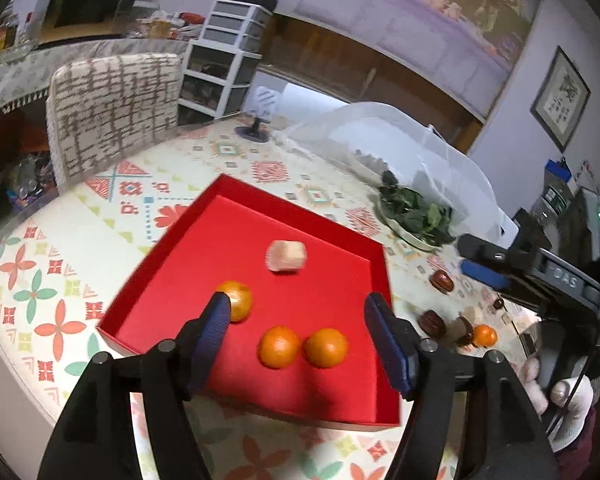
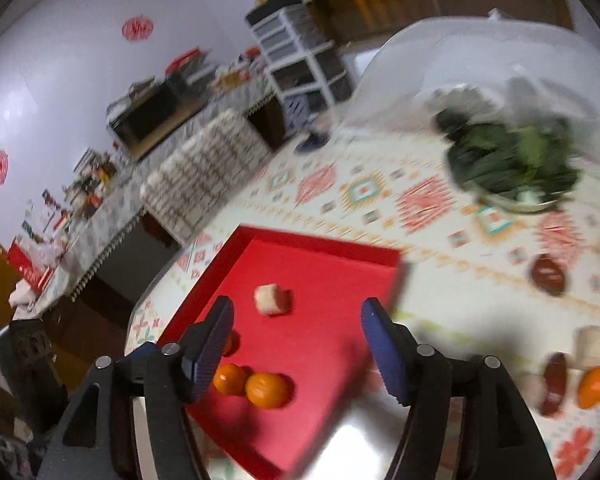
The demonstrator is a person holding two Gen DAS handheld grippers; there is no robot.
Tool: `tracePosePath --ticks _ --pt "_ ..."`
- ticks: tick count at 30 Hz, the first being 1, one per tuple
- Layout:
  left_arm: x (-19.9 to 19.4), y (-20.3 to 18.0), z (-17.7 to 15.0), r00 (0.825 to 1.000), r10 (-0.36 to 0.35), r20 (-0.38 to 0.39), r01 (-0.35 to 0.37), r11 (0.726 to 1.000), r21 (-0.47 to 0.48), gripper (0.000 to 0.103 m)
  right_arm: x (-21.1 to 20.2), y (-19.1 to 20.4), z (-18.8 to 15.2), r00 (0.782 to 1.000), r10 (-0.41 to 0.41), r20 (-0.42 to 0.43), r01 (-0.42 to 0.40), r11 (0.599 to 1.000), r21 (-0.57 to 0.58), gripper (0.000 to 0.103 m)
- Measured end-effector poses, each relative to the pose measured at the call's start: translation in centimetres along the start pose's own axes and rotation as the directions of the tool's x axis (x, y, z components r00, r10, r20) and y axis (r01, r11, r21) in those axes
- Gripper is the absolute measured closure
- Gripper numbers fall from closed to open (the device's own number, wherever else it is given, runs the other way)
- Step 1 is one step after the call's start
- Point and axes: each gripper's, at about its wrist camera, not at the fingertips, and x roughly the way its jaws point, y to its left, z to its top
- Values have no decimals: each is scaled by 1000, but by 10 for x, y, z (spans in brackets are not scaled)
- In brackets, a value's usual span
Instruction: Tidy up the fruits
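A patterned tablecloth (image 1: 112, 216) covers the table, printed with orange and teal flowers and diamonds. On it, a plate of dark leafy greens (image 1: 416, 212) sits just beside a white mesh food cover (image 1: 400, 140). A small black stand (image 1: 254, 130) rests near the table's far edge. Behind the table stands a chair with a grey-and-white woven cover (image 1: 112, 108). Further back, a white drawer unit (image 1: 224, 56) stands against the wall, next to a cluttered sideboard with a microwave (image 1: 84, 12) on it. A framed picture (image 1: 560, 100) hangs on the wall. Two round red paper decorations (image 2: 138, 28) are stuck on the white wall.
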Motion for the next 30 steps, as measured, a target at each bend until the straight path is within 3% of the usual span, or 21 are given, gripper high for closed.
tracePosePath --ticks 7,14,25,30 --pt "3 -49 -12 999 -43 -29 46 995 84 34 -83 -64 -22 986 -125 108 117 990 81 25" --pt "13 -99 -28 994 -78 -73 88 984 156 30 -125 -127 -56 970 -219 102 198 963 182 25" --pt "49 -154 -53 979 -86 -183 131 960 247 30 -127 -184 -89 956 -290 36 274 931 240 25" --pt "76 -161 -45 973 -93 -212 137 970 202 30 -118 -192 -92 954 -298 11 288 932 221 25"
